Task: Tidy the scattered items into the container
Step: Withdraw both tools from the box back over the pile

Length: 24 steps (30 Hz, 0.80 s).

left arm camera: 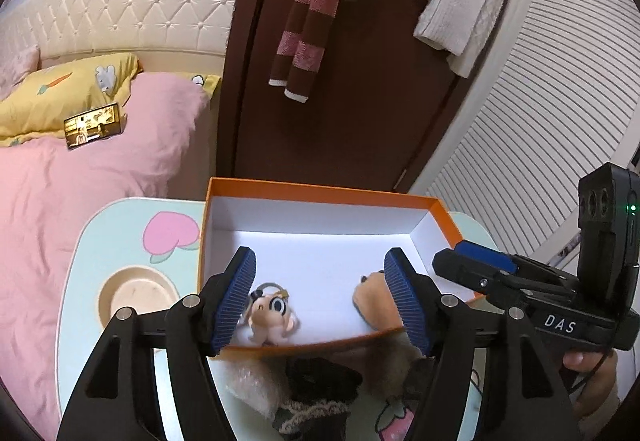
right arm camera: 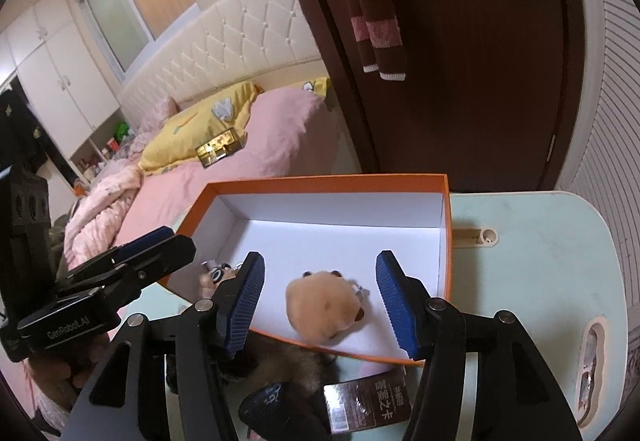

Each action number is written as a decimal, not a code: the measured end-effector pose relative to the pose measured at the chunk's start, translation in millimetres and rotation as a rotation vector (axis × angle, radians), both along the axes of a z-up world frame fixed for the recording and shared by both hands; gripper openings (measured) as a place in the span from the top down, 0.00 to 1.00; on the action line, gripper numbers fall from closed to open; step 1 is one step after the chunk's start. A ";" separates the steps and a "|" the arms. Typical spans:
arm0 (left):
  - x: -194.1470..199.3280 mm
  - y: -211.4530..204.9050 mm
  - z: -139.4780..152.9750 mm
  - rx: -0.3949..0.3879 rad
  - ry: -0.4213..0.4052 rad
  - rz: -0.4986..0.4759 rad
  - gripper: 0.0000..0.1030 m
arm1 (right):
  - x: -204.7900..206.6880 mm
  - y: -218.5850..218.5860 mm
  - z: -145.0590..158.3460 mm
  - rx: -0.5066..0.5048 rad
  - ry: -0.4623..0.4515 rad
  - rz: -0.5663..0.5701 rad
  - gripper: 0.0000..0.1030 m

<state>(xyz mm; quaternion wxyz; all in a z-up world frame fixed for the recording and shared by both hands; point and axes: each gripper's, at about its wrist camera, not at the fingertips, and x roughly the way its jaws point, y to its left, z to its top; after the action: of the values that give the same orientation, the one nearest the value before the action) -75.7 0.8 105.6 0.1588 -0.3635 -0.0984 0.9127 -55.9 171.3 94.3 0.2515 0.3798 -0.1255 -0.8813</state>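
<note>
The pale green table fills the lower half of both views, with the pink bed at the left and the dark door in the upper centre. On the table sits the orange box, white inside, spanning the middle of each frame; its long axis runs left to right across the picture.

Two soft toys already lie inside along the near wall: a round tan plush at lower centre of the right wrist view, and a small big-eyed doll toward the box's lower left corner.

Outside the near wall, at the bottom of both frames, the leftovers wait: a brown furry piece, a dark lace-trimmed fabric item, a pale fuzzy bundle and a dark card pack with printed characters.

The left gripper hangs over the near wall with its blue pads spread wide and nothing between them. The right gripper is likewise spread and empty, framing the tan plush without touching it.

The remaining items lie below and behind both sets of fingertips, toward the person. I judge the card pack nearer the right gripper, the fuzzy bundle nearer the left; either must draw back and dip before pinching.
</note>
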 end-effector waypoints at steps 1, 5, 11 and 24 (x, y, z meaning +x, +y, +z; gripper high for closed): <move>3.2 -1.8 0.8 0.003 0.002 0.002 0.35 | 3.4 1.2 1.8 -0.002 0.005 -0.002 0.44; 20.5 -14.6 5.7 -0.001 0.016 0.026 0.35 | 17.5 6.5 8.7 0.001 0.030 -0.010 0.44; 51.1 -28.7 2.7 -0.061 0.034 0.037 0.35 | 49.6 18.9 9.1 -0.016 0.046 -0.036 0.35; 108.8 -9.0 -58.2 -0.179 -0.096 -0.074 0.35 | 119.0 16.4 -29.1 0.093 -0.025 0.107 0.34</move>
<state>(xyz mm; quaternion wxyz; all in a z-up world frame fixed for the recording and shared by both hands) 33.1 -8.1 47.4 0.1546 -0.4227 -0.0106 0.8929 63.1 187.7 65.2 0.2789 0.4082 -0.0671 -0.8667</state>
